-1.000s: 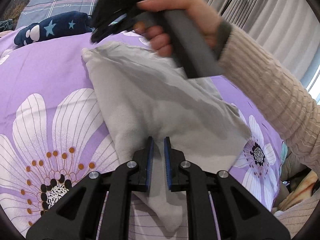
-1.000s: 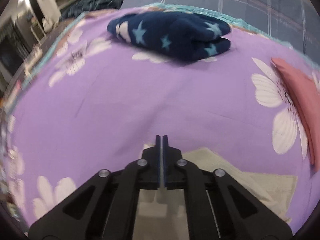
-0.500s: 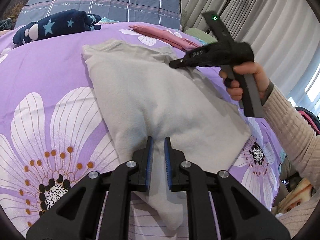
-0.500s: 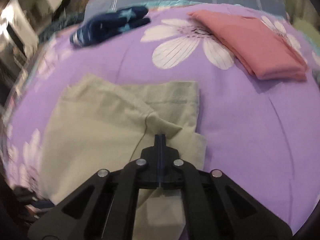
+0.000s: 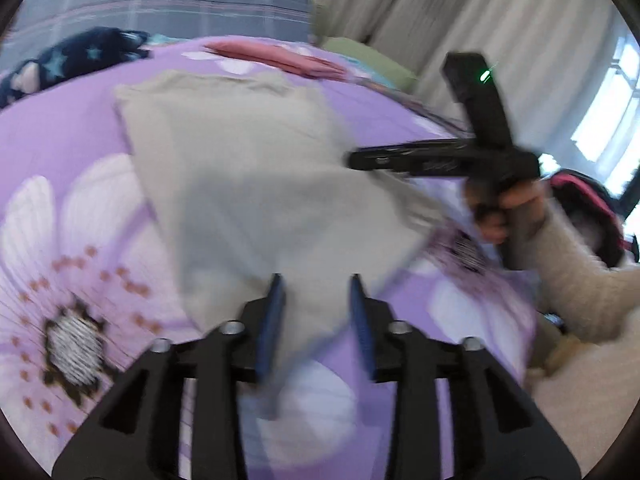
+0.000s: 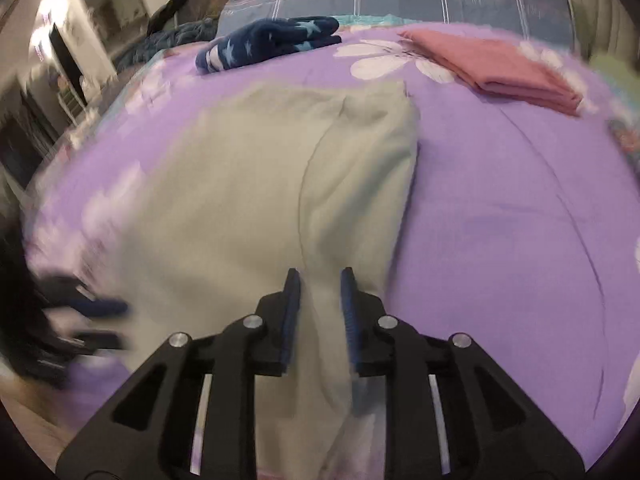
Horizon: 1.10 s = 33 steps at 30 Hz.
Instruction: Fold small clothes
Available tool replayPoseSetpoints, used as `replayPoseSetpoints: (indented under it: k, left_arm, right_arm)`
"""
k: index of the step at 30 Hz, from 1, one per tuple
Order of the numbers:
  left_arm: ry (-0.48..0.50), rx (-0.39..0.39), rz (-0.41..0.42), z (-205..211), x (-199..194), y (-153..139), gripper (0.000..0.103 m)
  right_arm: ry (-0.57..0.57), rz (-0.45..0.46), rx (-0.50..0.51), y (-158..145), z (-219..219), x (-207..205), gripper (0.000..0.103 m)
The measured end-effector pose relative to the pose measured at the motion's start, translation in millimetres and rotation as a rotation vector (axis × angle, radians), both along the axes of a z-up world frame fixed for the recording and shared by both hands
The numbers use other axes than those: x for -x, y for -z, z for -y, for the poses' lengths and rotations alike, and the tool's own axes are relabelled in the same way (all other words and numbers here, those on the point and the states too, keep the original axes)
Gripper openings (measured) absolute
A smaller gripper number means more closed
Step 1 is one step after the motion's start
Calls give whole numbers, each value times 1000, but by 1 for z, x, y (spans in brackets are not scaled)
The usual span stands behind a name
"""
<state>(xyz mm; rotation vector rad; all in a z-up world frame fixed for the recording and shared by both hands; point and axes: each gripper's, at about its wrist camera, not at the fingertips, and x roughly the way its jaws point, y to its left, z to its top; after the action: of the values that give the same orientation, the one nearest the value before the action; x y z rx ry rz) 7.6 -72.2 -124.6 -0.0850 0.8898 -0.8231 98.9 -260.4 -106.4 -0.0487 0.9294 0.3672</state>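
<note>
Beige garment (image 5: pixel 256 184): spread flat mid-bed on the purple floral bedspread (image 6: pixel 500 200).
Left gripper (image 5: pixel 316 292): jaws opening, cloth between them, pads apart from it.
Right gripper (image 6: pixel 318 284): jaws opening over the garment's near edge.
Far edge: navy star garment (image 6: pixel 272 40), pink folded garment (image 6: pixel 500 68).

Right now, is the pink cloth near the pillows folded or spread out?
Folded. The pink cloth lies as a compact rectangle with stacked layered edges on the purple bedspread.

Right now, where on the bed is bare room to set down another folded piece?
Bare purple bedspread lies right of the grey garment, below the pink folded cloth. Crowded: the far edge, where the navy star garment and the pink cloth sit.
</note>
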Motion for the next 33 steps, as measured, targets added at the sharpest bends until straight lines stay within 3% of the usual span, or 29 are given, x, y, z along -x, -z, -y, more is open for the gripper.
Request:
replayPoseSetpoints:
  k: [3, 6, 8, 10, 11, 13, 15, 16, 20, 21, 23, 24, 26, 33]
  left_arm:
    - [-8, -21, -4, 1, 2, -1, 40]
    - [-1, -75, 27, 6, 12, -4, 40]
    - [8, -98, 42, 7, 19, -4, 40]
    - [9, -99, 39, 5, 24, -6, 40]
    - [8, -91, 31, 2, 25, -8, 39]
    - [-20, -46, 6, -9, 21, -20, 39]
    - [-90, -44, 23, -19, 11, -34, 39]
    - [-140, -56, 42, -25, 2, -40, 39]
    - [-295, -75, 28, -45, -39, -40, 44]
    - [-320, -88, 11, -47, -53, -34, 45]
    - [-317, -102, -31, -46, -73, -22, 46]
    - [-318, -88, -59, -46, -82, -15, 53]
    - [-305, -39, -92, -44, -96, -10, 53]
    - [-249, -32, -112, -30, -134, -1, 53]
  right_arm:
    - [70, 25, -58, -19, 4, 16, 27]
    - [7, 56, -128, -32, 6, 41, 27]
    - [-20, 31, -105, -26, 6, 54, 27]
    - [23, -34, -31, -6, 8, 55, 27]
    - [37, -50, -42, 1, 14, 56, 23]
    - [44, -48, -124, -8, 25, 59, 23]
    - [70, -5, -226, -28, 40, 58, 35]
    - [79, 14, -256, -35, 47, 54, 47]
    - [96, 0, -302, -41, 59, 31, 48]
    - [129, -57, -313, -33, 64, 10, 48]
    - [134, -98, -338, -25, 66, -1, 48]
    - [134, -119, -353, -20, 68, -6, 48]
    - [132, -158, -373, -10, 69, -17, 48]
    - [98, -215, -437, 2, 70, -50, 48]
